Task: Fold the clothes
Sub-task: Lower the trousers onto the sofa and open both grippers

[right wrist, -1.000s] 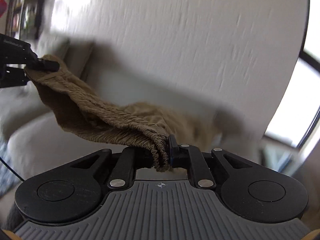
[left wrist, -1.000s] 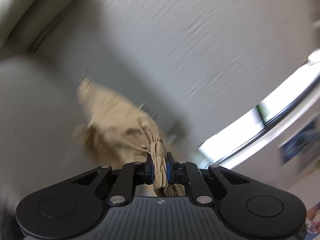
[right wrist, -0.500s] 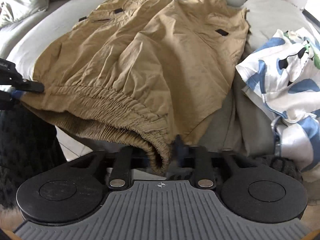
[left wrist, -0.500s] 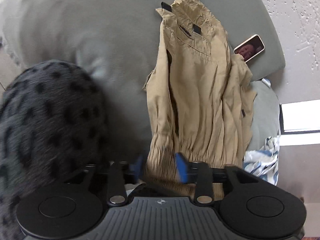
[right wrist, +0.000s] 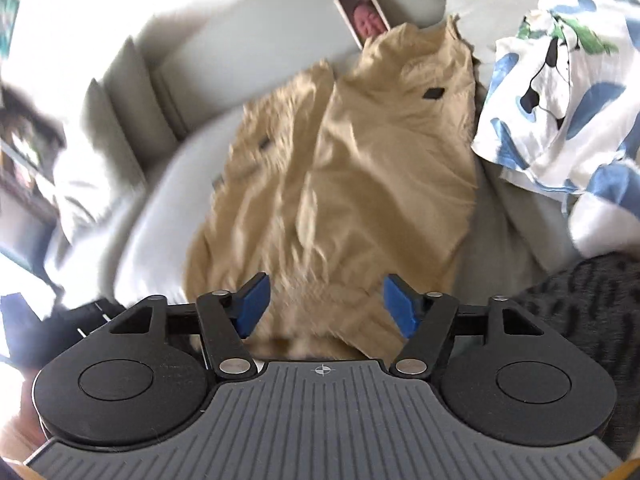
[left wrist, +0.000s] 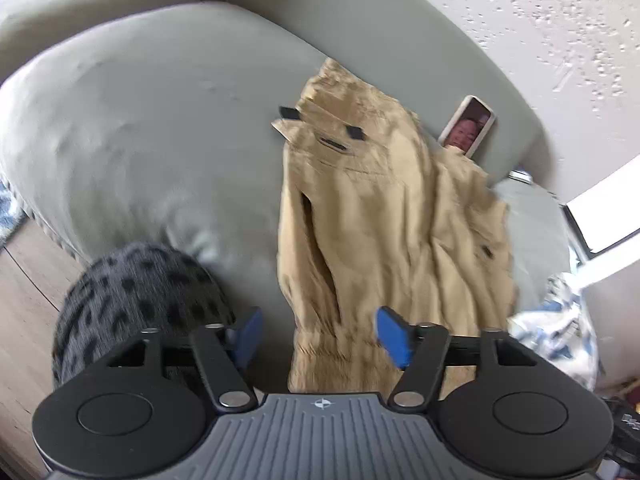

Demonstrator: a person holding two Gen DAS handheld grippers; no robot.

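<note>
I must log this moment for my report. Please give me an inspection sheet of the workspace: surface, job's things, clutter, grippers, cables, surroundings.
Surface: grey sofa seat, soft and rounded.
Job's things: tan shorts spread on the seat, elastic waistband toward the grippers, not yet folded.
Clutter: phone leaning on the backrest behind the shorts; blue and white patterned cloth bunched on the right; spotted grey fabric at the lower left.
Grippers: left gripper open above the waistband; right gripper open, holding nothing.
Cables: nothing seen.
Surroundings: textured white wall; wooden floor; images blurred.
</note>
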